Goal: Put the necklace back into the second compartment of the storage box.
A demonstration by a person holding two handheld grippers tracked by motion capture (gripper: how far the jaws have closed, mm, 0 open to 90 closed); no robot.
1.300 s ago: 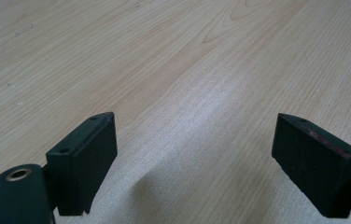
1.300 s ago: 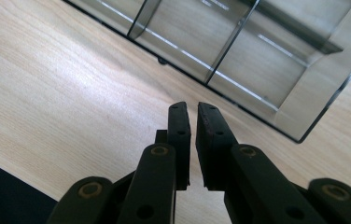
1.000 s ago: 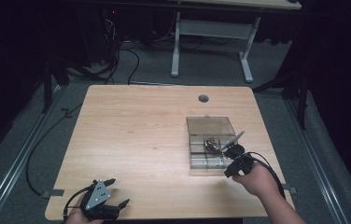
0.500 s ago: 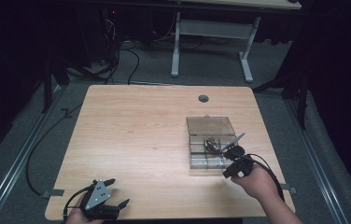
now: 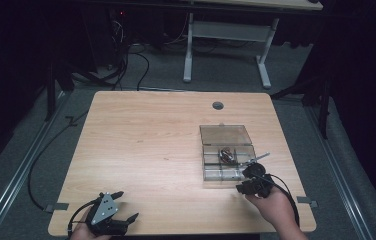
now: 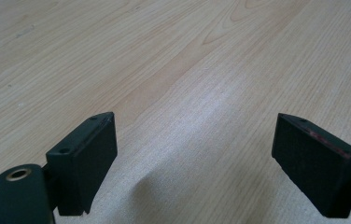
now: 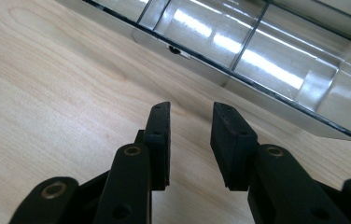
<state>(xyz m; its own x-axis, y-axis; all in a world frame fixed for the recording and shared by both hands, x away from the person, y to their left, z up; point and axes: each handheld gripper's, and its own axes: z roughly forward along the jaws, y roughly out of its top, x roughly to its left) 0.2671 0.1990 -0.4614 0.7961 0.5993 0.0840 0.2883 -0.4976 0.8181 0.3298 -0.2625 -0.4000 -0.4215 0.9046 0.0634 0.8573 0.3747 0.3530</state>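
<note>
A clear plastic compartment box lies on the right half of the table, its lid folded back flat. One middle compartment holds small dark and reddish parts. My right gripper sits just at the box's near right corner. In the right gripper view its jaws stand a little apart above bare wood, facing the box's front wall. They have just been opening, and nothing is between them. My left gripper rests at the near left edge, jaws wide open over bare wood.
A thin silvery piece sticks out at the box's right edge. The wooden table has a round cable hole at the back. A desk frame and cables stand on the floor beyond.
The right hand has barely shifted beside the box's near corner. The left gripper has kept still.
</note>
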